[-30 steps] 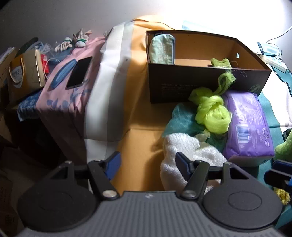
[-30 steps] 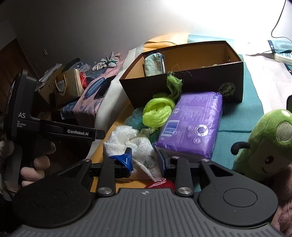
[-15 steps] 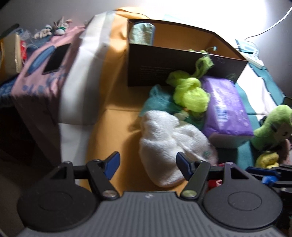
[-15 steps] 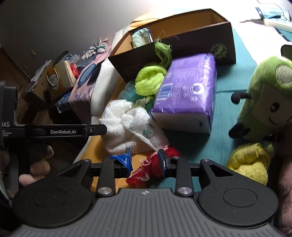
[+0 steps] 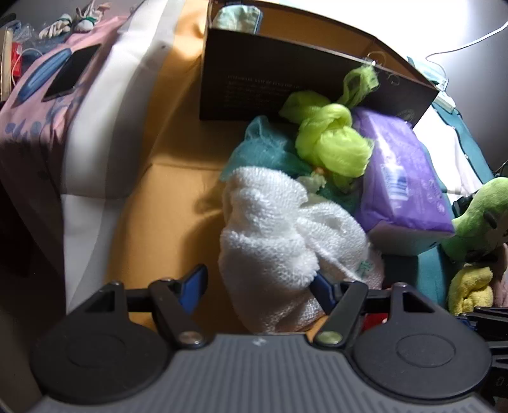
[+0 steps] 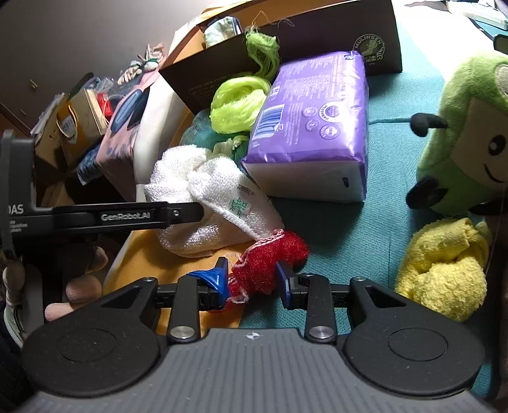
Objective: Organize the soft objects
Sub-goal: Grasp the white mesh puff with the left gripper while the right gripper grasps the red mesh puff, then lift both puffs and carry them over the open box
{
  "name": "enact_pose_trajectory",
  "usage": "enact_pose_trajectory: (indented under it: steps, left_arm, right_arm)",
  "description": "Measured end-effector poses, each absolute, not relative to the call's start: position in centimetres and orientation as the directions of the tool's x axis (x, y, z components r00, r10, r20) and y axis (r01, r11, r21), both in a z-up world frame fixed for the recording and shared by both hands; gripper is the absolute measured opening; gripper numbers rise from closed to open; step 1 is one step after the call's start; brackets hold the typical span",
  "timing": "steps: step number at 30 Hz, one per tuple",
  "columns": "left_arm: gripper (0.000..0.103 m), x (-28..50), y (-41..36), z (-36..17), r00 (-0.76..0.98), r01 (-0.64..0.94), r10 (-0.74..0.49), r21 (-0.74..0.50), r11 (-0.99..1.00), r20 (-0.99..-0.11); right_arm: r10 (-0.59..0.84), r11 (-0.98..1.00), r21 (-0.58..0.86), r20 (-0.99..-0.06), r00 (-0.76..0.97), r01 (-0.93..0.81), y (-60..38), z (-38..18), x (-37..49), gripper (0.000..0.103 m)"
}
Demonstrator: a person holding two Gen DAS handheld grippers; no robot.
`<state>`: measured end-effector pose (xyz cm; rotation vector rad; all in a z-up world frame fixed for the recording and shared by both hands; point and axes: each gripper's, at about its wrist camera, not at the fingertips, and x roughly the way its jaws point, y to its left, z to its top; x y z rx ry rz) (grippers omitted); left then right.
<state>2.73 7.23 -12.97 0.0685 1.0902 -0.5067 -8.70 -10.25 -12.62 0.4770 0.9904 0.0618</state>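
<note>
The white cloth [image 5: 279, 241] lies crumpled on the orange sheet [image 5: 165, 197], in front of the dark cardboard box [image 5: 270, 82], and it is between the fingers of my left claw [image 5: 258, 287]. The jaws of this claw are spread wide and have just been opening a little more; the right finger is pushed into the folds of the cloth, while the left finger stands apart from it, so nothing is pinched. Just behind the white cloth there is a teal net [image 5: 263, 149], and on it a bright lime-green bundle [image 5: 330, 139], one end of which hangs on the front edge of the box. Beside them lies a purple plastic pack [image 6: 314, 124], touching the green bundle. My right claw [image 6: 252, 279] is lower and nearer to me, over a small red knitted piece [image 6: 270, 260] which lies where the orange sheet meets the teal cover [image 6: 365, 228]. Its jaws stand only narrowly apart and have just been opening; the red piece is between them, but I cannot tell if the pads still press on it. To the right a green plush toy [image 6: 466, 139] sits on the teal cover, and just below it there is a yellow cloth [image 6: 444, 267]. Inside the box a pale green pouch [image 5: 236, 17] stands upright.
</note>
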Motion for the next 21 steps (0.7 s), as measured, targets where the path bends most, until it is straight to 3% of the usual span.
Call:
enact_pose_trajectory:
  steps: [8, 12, 17, 21]
  left_arm:
    - [0.071, 2.4, 7.6, -12.5, 0.379, 0.428, -0.358, -0.181, 0.885, -0.853]
    - [0.056, 1.8, 7.2, -12.0, 0.378, 0.460, -0.364, -0.168, 0.872, -0.851]
    - [0.051, 1.4, 7.1, -11.8, 0.391, 0.467, -0.356, -0.150, 0.871, -0.849]
    - [0.038, 1.3, 7.1, -11.7, 0.397, 0.470, -0.361, -0.151, 0.870, -0.844]
  right_arm:
    - [0.248, 0.903, 0.390, -0.815, 0.523, 0.180, -10.6, -13.3, -8.4, 0.017]
    - [0.267, 0.892, 0.413, -0.811, 0.520, 0.186, -10.8, -13.7, -8.3, 0.018]
    - [0.262, 0.906, 0.392, -0.816, 0.515, 0.161, -9.9, -14.0, -7.6, 0.022]
    - [0.254, 0.917, 0.374, -0.814, 0.523, 0.136, -9.4, -14.1, -7.3, 0.023]
